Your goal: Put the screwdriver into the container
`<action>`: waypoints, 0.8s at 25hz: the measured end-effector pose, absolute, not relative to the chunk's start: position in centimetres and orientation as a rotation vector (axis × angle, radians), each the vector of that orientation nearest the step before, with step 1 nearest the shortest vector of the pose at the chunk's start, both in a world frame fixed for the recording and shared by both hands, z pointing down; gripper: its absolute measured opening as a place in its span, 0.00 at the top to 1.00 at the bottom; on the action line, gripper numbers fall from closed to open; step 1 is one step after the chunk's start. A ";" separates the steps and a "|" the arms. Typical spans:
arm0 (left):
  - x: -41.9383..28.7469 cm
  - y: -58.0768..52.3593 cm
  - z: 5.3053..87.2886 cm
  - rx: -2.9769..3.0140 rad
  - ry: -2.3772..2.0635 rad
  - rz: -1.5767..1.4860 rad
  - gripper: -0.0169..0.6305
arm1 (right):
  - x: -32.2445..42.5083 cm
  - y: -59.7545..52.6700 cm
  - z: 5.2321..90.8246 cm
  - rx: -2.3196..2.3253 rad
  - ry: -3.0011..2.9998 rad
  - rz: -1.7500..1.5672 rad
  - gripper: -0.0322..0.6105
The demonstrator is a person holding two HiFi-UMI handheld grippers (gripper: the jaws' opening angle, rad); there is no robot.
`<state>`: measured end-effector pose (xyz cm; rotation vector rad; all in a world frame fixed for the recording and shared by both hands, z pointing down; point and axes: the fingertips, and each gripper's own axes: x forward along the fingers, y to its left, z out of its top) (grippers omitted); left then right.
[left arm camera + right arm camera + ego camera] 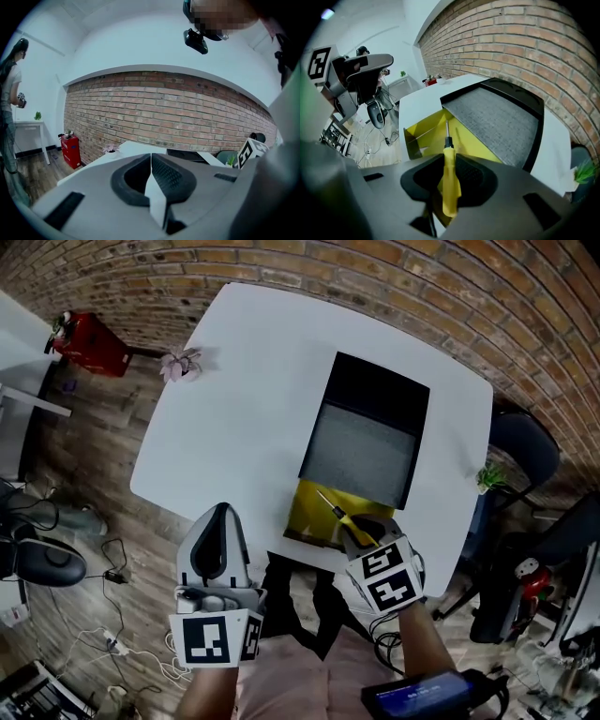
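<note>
A yellow-handled screwdriver (341,514) is clamped in my right gripper (367,538), its metal shaft pointing forward over the open yellow container (314,517) at the table's near edge. In the right gripper view the handle (449,180) sits between the pads, and the shaft (447,129) hangs over the yellow container (423,133). A black tray with a grey inside (364,437) lies just beyond the container. My left gripper (222,514) is shut with nothing in it, held off the table's near-left edge. In the left gripper view, the left gripper (151,174) shows its pads pressed together.
A small pink flower pot (180,362) stands at the table's far left corner. A green plant (487,476) and a dark chair (525,446) are at the right. On the floor lie a red box (89,343) and cables (103,638). A person (9,89) stands far off.
</note>
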<state>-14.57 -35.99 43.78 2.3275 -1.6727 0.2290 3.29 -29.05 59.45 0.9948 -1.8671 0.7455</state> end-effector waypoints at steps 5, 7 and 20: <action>-14.9 -37.2 44.2 2.327 -1.669 0.263 0.95 | 2.6 -30.1 60.3 0.981 -1.866 0.782 0.82; -15.0 -37.6 44.3 2.330 -1.666 0.272 0.95 | 2.4 -30.5 60.5 0.980 -1.868 0.777 0.82; -14.7 -36.9 42.9 2.371 -1.657 0.263 0.95 | 2.3 -31.4 58.7 1.075 -1.953 0.726 0.77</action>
